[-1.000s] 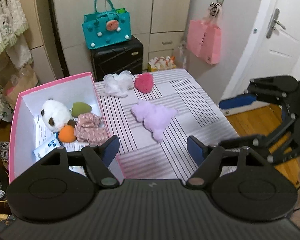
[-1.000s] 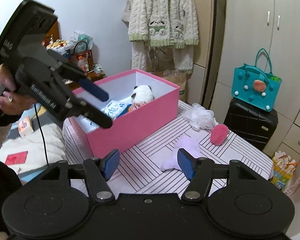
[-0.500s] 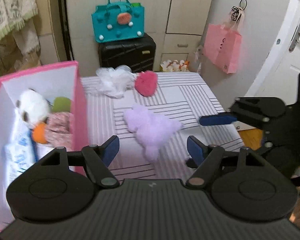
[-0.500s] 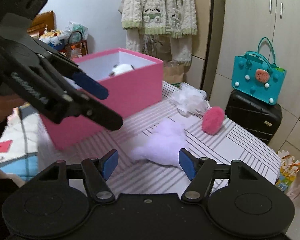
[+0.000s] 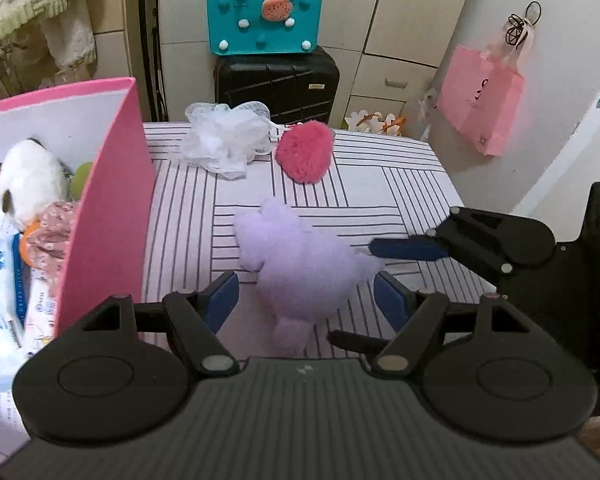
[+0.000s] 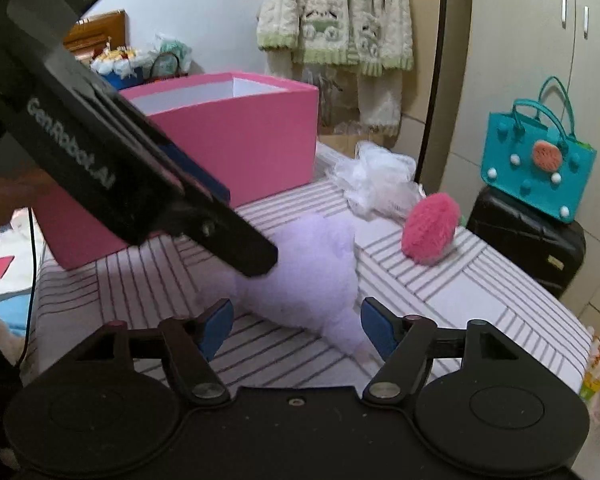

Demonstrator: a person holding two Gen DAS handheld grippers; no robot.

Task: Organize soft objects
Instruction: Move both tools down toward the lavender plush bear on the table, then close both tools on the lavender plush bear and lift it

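Compared with 1 second ago, both the left gripper (image 5: pixel 305 295) and the right gripper (image 6: pixel 296 328) have come down around the lilac plush (image 5: pixel 300 264) on the striped table (image 5: pixel 380 184), right jaws just opening wider, both open and not pressing yet, so the grasp seems next.

Home, bedroom-like room. Cream wardrobe doors (image 5: pixel 388 4) at 12 o'clock; knitted cardigan (image 6: pixel 336 16) hanging beside them. Black suitcase (image 5: pixel 276 84) with teal felt bag (image 5: pixel 266 20) on top. Pink gift bag (image 5: pixel 480 100) on wall hook, 2 o'clock. Striped cloth on counter (image 5: pixel 380 184).
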